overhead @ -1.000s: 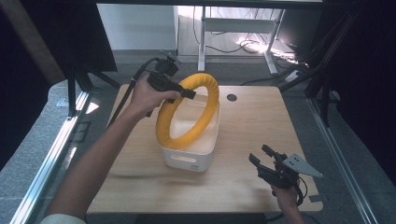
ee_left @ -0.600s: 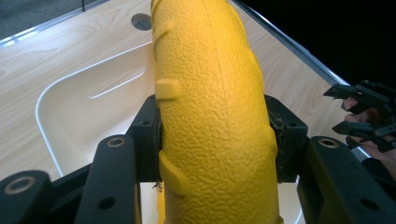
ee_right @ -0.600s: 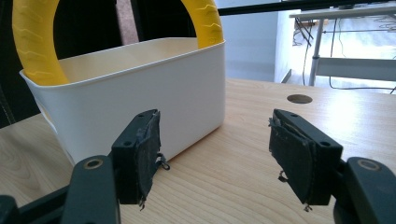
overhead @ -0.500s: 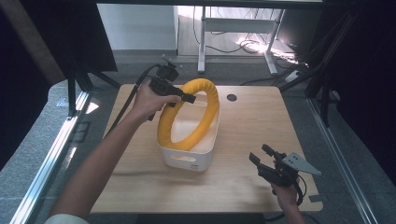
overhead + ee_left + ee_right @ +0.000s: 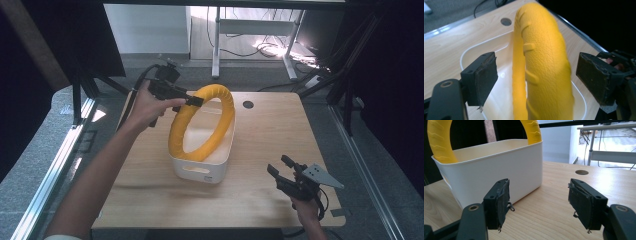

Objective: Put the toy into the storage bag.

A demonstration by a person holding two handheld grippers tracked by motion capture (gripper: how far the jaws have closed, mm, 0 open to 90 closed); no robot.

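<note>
Nearby, the right gripper point(image 5: 283, 170) rests low over the wooden table point(image 5: 280, 130), jaws wide apart and empty. Farther off, the yellow ring point(image 5: 202, 122) stands upright in the white bin point(image 5: 202, 172), between the left gripper's point(image 5: 192, 101) parted jaws, neither pad touching.

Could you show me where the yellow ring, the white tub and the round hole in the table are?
yellow ring point(image 5: 226, 107): high view, on its upper right curve.
white tub point(image 5: 499, 167): right gripper view, on its near side wall.
round hole point(image 5: 248, 104): high view, at its centre in the tabletop.
</note>
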